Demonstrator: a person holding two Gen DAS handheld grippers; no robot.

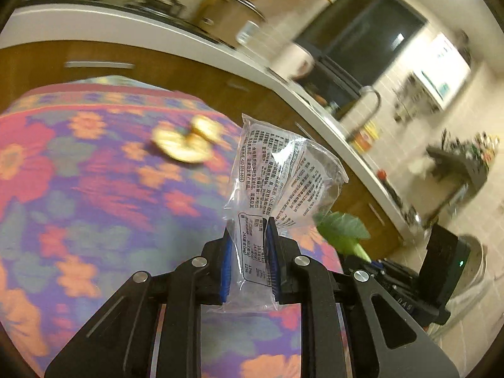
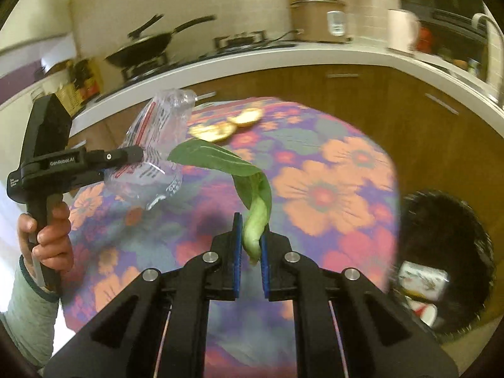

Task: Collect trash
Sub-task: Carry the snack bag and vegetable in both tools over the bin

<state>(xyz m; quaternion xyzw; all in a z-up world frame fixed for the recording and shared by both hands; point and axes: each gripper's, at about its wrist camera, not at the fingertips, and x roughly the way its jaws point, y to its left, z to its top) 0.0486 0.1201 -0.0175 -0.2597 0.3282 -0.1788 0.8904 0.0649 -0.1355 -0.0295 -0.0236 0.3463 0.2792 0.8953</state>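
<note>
A home kitchen. A white counter (image 2: 283,53) over brown wooden cabinets (image 2: 362,100) carries a gas stove (image 2: 239,42) with a black frying pan (image 2: 148,47), a rice cooker (image 2: 318,19) beside it, and a sink tap (image 1: 368,100) farther along.

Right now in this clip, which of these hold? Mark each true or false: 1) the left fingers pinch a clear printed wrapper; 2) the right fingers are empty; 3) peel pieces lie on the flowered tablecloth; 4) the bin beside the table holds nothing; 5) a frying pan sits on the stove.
1) True: the left gripper pinches the clear printed wrapper.
2) False: the right gripper is shut on a green vegetable leaf, by its pale stem.
3) True: the peel pieces lie on the flowered tablecloth.
4) False: the black bin already holds a printed carton.
5) True: the frying pan sits on the stove.
</note>
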